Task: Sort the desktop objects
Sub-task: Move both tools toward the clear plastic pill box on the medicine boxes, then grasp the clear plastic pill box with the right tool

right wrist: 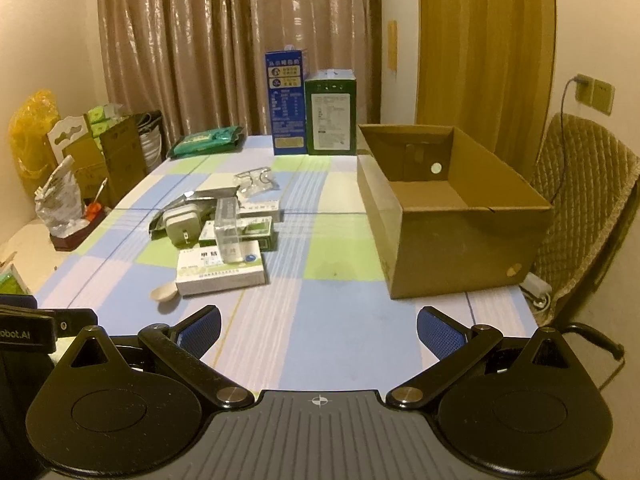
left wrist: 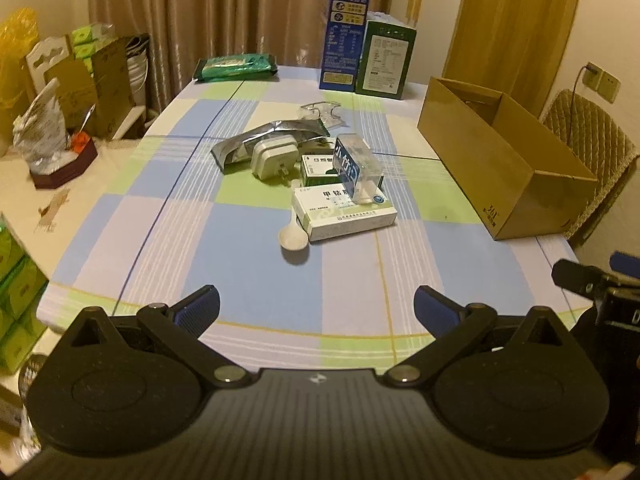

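Note:
A pile of small objects lies mid-table: a white medicine box (left wrist: 344, 210) (right wrist: 221, 267), a white plastic spoon (left wrist: 293, 236) (right wrist: 164, 293), a clear plastic case (left wrist: 357, 167) (right wrist: 229, 235) on top, a green-white box (left wrist: 318, 169) (right wrist: 256, 232), a white plug adapter (left wrist: 274, 158) (right wrist: 182, 227), a silver foil pouch (left wrist: 256, 140) and clear packaging (left wrist: 322, 114) (right wrist: 256, 181). An open cardboard box (left wrist: 504, 160) (right wrist: 452, 216) stands at the right. My left gripper (left wrist: 317, 310) and right gripper (right wrist: 319, 330) are open and empty, over the near table edge.
A tall blue carton (left wrist: 344, 40) (right wrist: 286, 104) and green carton (left wrist: 386, 58) (right wrist: 330, 114) stand at the table's far edge, with a green wipes pack (left wrist: 236, 67) (right wrist: 206, 140). A padded chair (right wrist: 580, 208) is at the right; boxes and bags (left wrist: 72, 80) crowd the left.

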